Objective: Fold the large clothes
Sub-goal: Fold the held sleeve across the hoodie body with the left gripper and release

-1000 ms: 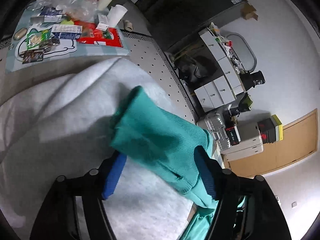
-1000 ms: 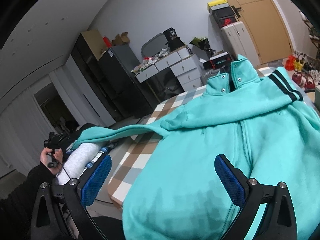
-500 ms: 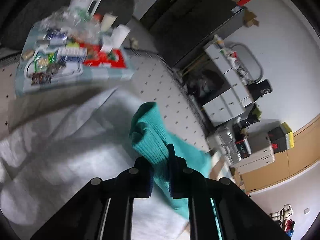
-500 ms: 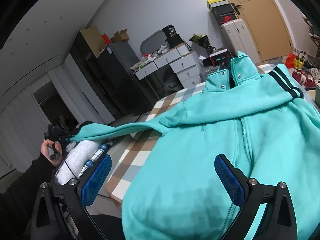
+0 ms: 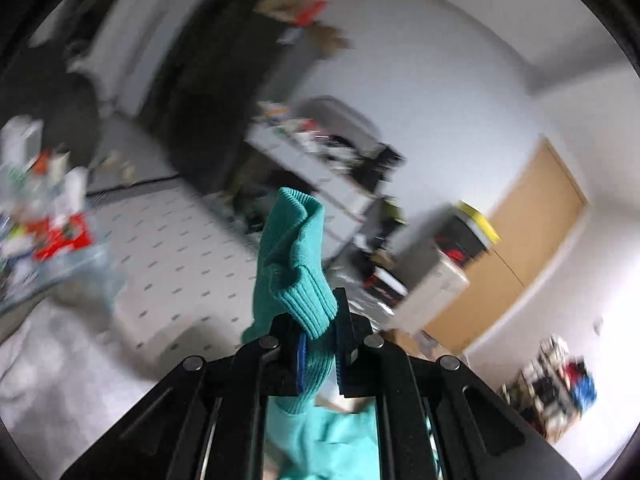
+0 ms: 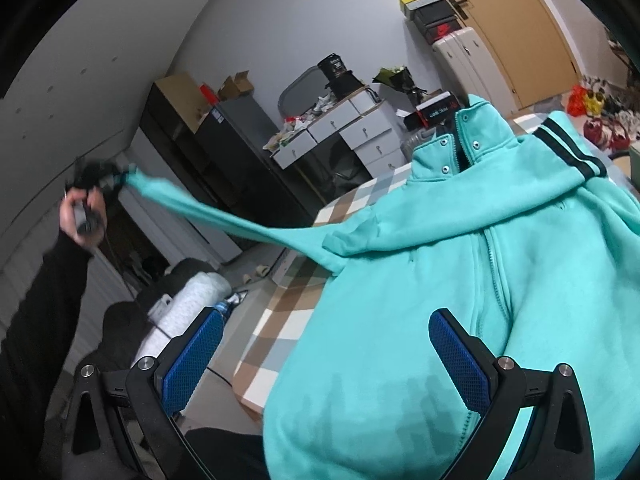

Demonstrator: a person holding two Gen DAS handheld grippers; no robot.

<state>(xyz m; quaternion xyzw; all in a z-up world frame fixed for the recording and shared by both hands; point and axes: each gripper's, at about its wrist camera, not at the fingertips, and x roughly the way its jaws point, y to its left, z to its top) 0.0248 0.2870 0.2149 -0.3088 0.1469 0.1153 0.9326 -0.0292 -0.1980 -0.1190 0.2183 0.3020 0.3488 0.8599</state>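
our left gripper (image 5: 318, 354) has its jaws pinched tight on the ribbed cuff (image 5: 298, 264) of the teal jacket (image 6: 460, 280); a second ago they stood wide around that cuff as it lay on the white blanket (image 5: 52, 360), and half a second ago they had already closed. since then we have swung the cuff up off the blanket, so from the right wrist view the sleeve (image 6: 224, 220) now runs taut and rising from the shoulder out to the hand (image 6: 82, 212) holding that gripper, where before it hung lower. we judge the sleeve is on its way to being folded across the body.

our right gripper (image 6: 326, 358) has not moved: its blue pads (image 6: 194, 358) stand wide apart, hovering just over the lower front of the jacket and gripping nothing.

the jacket lies front-up on the checked table (image 6: 280, 320), zip closed, snap collar away from us, dark stripes at the far shoulder, the fleece thick and soft with few creases.
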